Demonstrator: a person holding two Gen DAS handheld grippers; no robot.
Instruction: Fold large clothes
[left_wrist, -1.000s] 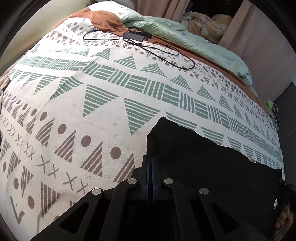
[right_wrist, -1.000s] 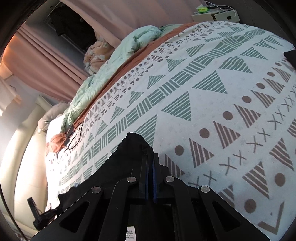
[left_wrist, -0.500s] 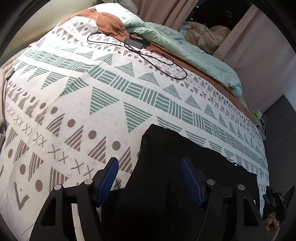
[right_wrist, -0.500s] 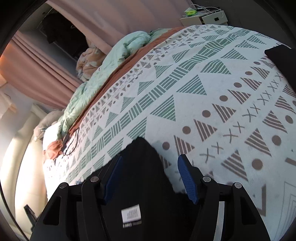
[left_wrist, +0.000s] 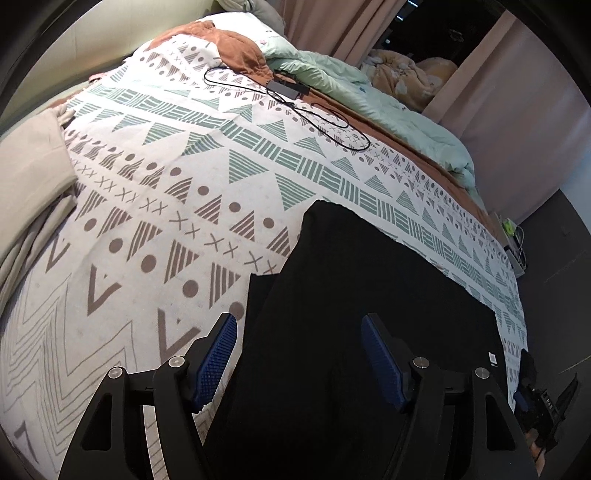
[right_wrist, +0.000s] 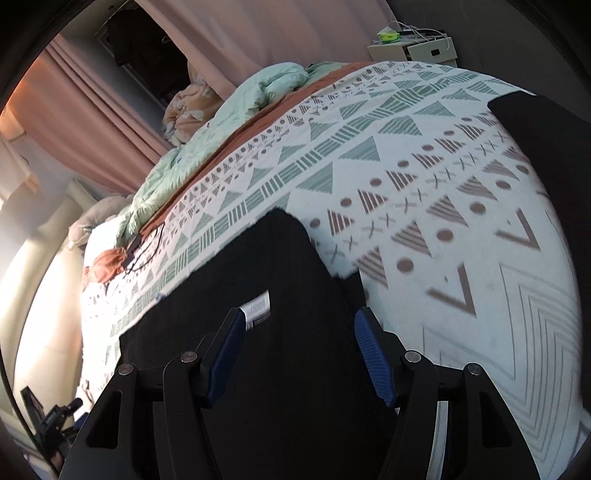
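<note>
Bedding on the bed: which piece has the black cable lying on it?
The patterned blanket with triangles and dots carries the black cable. The mint green duvet and beige bedding behind are plain.

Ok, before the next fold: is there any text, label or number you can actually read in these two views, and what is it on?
No text is legible in either view.
White care label sewn on the black knitted garment, right wrist view: printed lines, too blurred to read.
Small white tag at the same garment's edge, left wrist view: too small to read.
Patterned white bedspread: only triangles, dots and crosses, no lettering.
</note>
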